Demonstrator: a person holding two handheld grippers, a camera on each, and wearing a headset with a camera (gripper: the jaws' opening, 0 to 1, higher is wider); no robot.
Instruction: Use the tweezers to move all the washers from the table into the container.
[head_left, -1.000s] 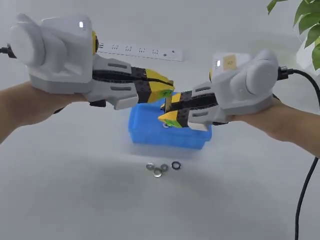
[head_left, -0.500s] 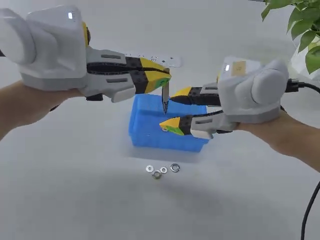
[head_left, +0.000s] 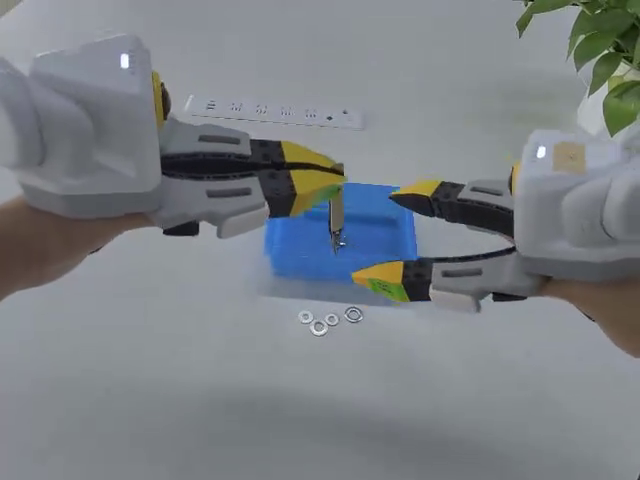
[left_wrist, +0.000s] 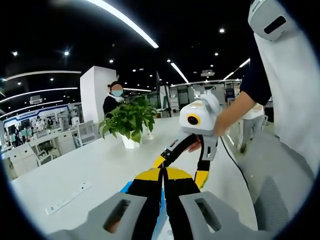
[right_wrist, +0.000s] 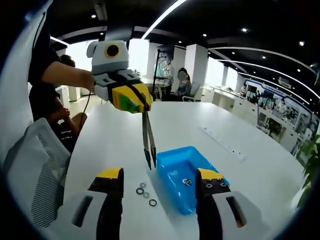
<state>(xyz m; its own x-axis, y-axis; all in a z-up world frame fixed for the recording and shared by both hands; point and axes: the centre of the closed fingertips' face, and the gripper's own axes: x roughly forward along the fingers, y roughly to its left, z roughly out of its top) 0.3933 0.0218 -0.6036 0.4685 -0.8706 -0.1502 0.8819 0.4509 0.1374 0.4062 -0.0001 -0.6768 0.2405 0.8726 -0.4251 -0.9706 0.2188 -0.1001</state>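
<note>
My left gripper (head_left: 333, 180) is shut on the top of a pair of metal tweezers (head_left: 337, 226), which hang tips-down over the blue container (head_left: 385, 222). My right gripper (head_left: 396, 233) stands open to the right of the tweezers and apart from them. Several washers (head_left: 330, 318) lie on the white table just in front of the container. In the right gripper view the tweezers (right_wrist: 148, 141) hang from the left gripper (right_wrist: 131, 97), with their tips above the washers (right_wrist: 143, 191) beside the container (right_wrist: 175, 167). Two washers (right_wrist: 187, 182) lie inside it.
A white power strip (head_left: 270, 110) lies at the back of the table. A potted plant (head_left: 598, 60) stands at the far right. A black cable runs off the right gripper. People stand in the background of the gripper views.
My right gripper has opened and drawn back to the right, away from the tweezers. The left gripper keeps hold of them, still hanging over the container.
</note>
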